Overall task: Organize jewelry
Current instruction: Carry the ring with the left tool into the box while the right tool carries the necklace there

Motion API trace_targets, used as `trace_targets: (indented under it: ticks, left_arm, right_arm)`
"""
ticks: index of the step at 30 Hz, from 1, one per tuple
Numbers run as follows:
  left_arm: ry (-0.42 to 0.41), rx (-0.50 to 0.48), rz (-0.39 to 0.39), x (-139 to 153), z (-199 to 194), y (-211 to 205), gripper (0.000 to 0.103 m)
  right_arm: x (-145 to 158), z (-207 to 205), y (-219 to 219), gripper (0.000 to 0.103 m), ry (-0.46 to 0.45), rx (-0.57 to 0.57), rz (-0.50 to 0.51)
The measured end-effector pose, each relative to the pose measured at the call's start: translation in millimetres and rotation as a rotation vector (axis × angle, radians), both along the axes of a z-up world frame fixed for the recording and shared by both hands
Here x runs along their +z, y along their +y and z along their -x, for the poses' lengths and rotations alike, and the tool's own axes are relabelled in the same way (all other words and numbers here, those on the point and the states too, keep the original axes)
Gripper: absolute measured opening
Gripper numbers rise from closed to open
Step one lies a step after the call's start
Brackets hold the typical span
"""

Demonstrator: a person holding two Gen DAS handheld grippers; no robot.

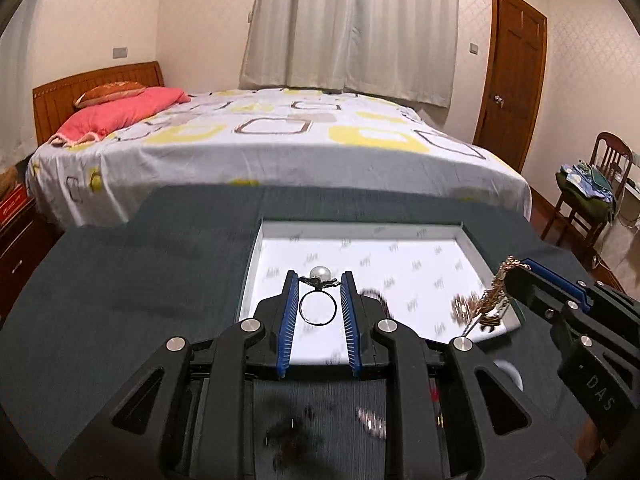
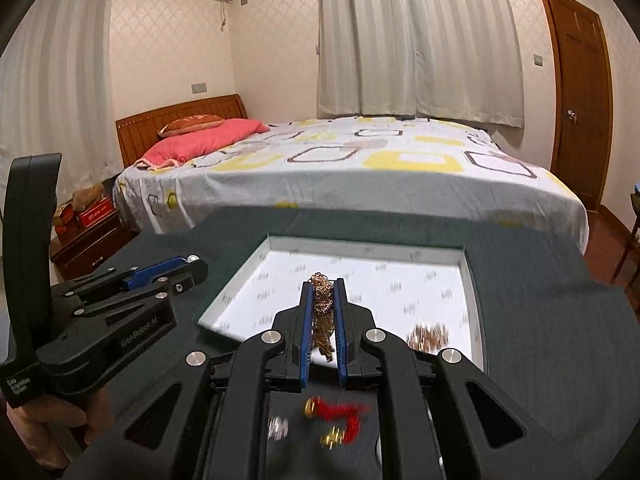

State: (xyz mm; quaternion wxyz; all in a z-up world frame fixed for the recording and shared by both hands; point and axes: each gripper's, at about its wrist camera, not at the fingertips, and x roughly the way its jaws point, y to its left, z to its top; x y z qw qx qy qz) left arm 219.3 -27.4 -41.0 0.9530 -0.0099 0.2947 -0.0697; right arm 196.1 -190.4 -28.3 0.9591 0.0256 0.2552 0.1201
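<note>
My left gripper [image 1: 319, 280] is shut on a pearl ring [image 1: 319, 300], held over the near part of a white printed tray [image 1: 360, 227]. My right gripper [image 2: 323, 283] is shut on a bunched rose-gold chain [image 2: 322, 312] above the same tray [image 2: 360, 242]; it also shows in the left wrist view [image 1: 516, 276] with the chain [image 1: 494, 292] hanging. A gold-coloured pile [image 2: 428, 338] lies in the tray's near right corner. Red tasselled gold pieces [image 2: 340, 416] and a silver piece [image 2: 279, 428] lie on the dark cloth beneath my right gripper.
The tray sits on a dark grey cloth-covered table [image 1: 120, 280]. A dark blurred item [image 1: 292, 432] and a silvery item [image 1: 372, 420] lie on the cloth under my left gripper. A bed [image 1: 280, 140] stands beyond the table, a chair [image 1: 592, 192] to the right.
</note>
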Motion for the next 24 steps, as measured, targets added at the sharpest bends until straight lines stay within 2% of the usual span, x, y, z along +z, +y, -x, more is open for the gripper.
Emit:
trace_targets:
  ticks: [5,10,18,24]
  left_arm:
    - [-0.002,-0.003,-0.02,-4.1,-39.2,-10.4,0.021]
    - [0.03,-0.005,-0.046,-22.0,-78.2,-18.6,0.021]
    - [0.143,0.004,-0.037,-58.9,-147.1,-20.4,0.021]
    - [0.226,0.015,-0.041,-78.6,-174.3,-18.2,0.021]
  right_arm:
    - [-2.6,-37.9,0.1,0.011,-0.006,-0.007,0.006]
    - [-21.9,-80.2,-5.0,0.011,0.038,-0.019,-0.012]
    - [-58.2,-143.9,-5.2,0.011,0.141,-0.015,-0.007]
    - [-80.2,-174.7,-0.2,0.011,0.252,0.004,-0.021]
